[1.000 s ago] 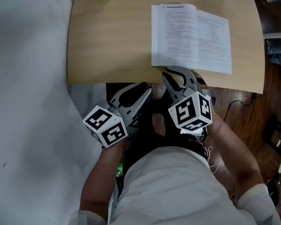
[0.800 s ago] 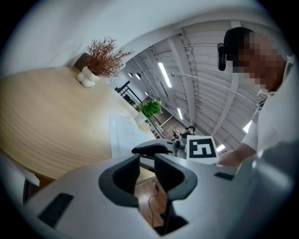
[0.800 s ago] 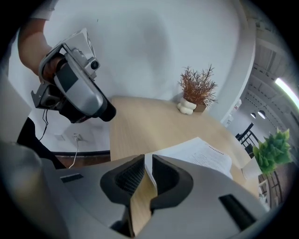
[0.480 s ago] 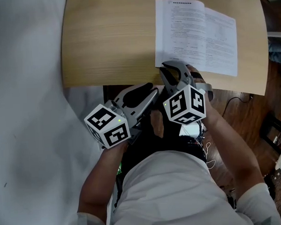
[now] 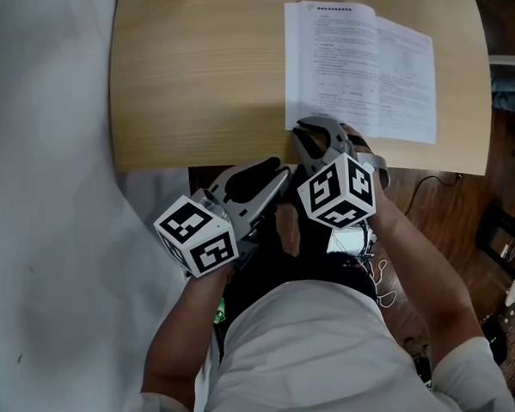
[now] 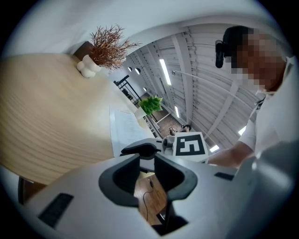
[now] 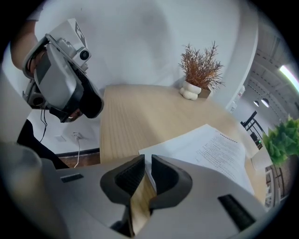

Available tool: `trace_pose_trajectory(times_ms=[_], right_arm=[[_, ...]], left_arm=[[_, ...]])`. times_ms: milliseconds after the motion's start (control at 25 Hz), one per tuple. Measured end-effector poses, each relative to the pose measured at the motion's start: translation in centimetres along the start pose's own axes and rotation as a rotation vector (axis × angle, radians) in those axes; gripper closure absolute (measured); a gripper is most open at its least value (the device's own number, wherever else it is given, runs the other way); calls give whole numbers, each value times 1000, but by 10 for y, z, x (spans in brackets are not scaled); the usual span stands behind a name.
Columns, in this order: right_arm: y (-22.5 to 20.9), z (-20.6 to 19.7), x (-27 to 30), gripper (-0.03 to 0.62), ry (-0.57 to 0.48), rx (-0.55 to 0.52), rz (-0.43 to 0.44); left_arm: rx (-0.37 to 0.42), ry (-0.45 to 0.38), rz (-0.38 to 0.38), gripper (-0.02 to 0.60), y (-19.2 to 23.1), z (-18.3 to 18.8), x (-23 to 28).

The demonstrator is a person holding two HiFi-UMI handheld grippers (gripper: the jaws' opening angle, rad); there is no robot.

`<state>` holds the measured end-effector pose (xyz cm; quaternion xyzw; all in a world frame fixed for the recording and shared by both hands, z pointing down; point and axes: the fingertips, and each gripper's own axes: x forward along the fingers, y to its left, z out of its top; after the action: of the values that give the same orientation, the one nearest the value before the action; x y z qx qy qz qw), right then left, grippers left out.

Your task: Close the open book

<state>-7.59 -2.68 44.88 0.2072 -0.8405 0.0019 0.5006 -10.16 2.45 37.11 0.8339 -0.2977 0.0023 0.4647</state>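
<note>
The open book (image 5: 358,71) lies flat on the wooden table (image 5: 199,83), its white printed pages up; it shows too in the right gripper view (image 7: 205,147) and, edge-on, in the left gripper view (image 6: 124,128). My right gripper (image 5: 311,129) points steeply down at the book's near left corner, jaws a narrow slit apart (image 7: 145,163) with table wood and the page edge showing through the slit and nothing clamped. My left gripper (image 5: 271,171) hovers just off the table's near edge, jaws apart (image 6: 147,154) and empty.
A dried brown plant in a white vase (image 7: 198,70) stands at the table's far side. A green plant (image 7: 280,140) is beyond the book. A white wall (image 5: 43,212) runs along the left. A cable (image 5: 424,188) lies on the wooden floor at right.
My right gripper has sunk and tipped further down over the book's near left corner. The left gripper has stayed about where it was. The book has not moved.
</note>
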Motion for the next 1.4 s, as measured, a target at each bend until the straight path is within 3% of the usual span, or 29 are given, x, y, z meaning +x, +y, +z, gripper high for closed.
trace_pose_trajectory(times_ms=[560, 720, 800, 920, 1080, 1400], right_arm=[[0, 0, -3, 563, -65, 117, 98], [-2, 2, -7, 563, -68, 113, 74], [-3, 2, -10, 563, -46, 61, 36], [-5, 1, -16, 562, 5, -132, -33], [-3, -7, -20, 519, 71, -356, -32], [-8, -2, -21, 519, 72, -343, -39]], left_arm=[[-11, 14, -9, 508, 4, 1, 3], [-9, 17, -15, 508, 5, 0, 3], [-8, 18, -18, 508, 5, 0, 4], [-1, 19, -27, 508, 4, 2, 6], [10, 21, -29, 508, 8, 4, 10], [16, 21, -38, 508, 10, 10, 14]])
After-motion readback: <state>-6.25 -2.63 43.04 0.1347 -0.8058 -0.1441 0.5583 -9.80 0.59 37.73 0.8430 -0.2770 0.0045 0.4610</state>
